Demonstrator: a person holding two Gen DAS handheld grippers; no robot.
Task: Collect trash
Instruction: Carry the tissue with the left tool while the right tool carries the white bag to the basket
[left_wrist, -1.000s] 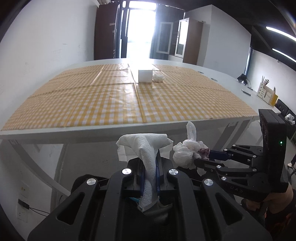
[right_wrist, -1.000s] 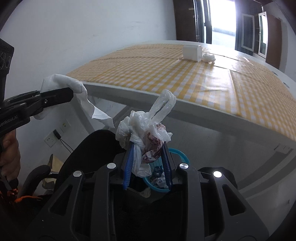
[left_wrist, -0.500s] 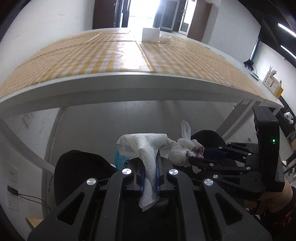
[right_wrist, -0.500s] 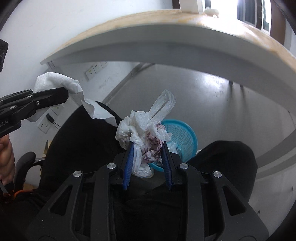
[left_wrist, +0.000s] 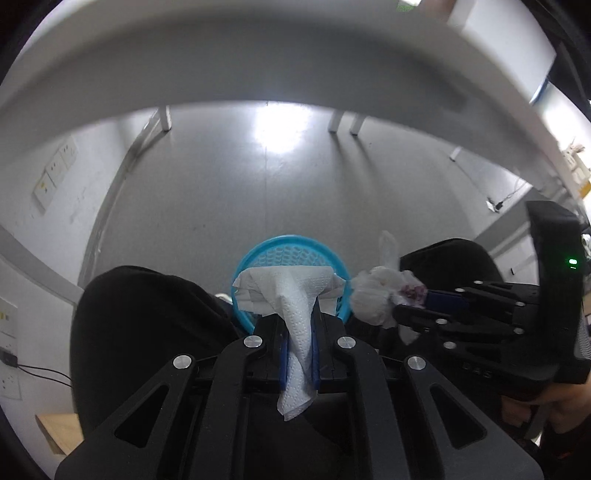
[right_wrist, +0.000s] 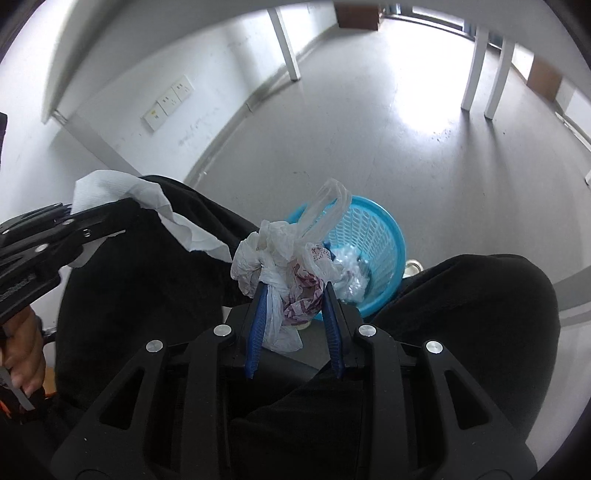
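My left gripper (left_wrist: 297, 314) is shut on a white paper towel (left_wrist: 291, 295), held just above and in front of a blue mesh trash basket (left_wrist: 288, 251) on the floor. My right gripper (right_wrist: 293, 291) is shut on a crumpled white plastic bag (right_wrist: 291, 258) with purple-printed trash inside, held over the near left rim of the same basket (right_wrist: 380, 236). The basket holds some clear and white trash. In the left wrist view the right gripper (left_wrist: 410, 299) with its bag (left_wrist: 376, 291) is to the right of the basket. In the right wrist view the left gripper (right_wrist: 122, 210) with its towel (right_wrist: 122, 188) is at the left.
The basket stands on a grey floor (right_wrist: 369, 140) under a white table (left_wrist: 258, 55) with white legs (right_wrist: 286, 40). My black-trousered legs (right_wrist: 480, 302) flank the basket on both sides. A wall with sockets (right_wrist: 166, 103) runs on the left.
Both grippers have dropped below the table edge and tilted down towards the floor, nearer the blue basket. Both still hold their trash.
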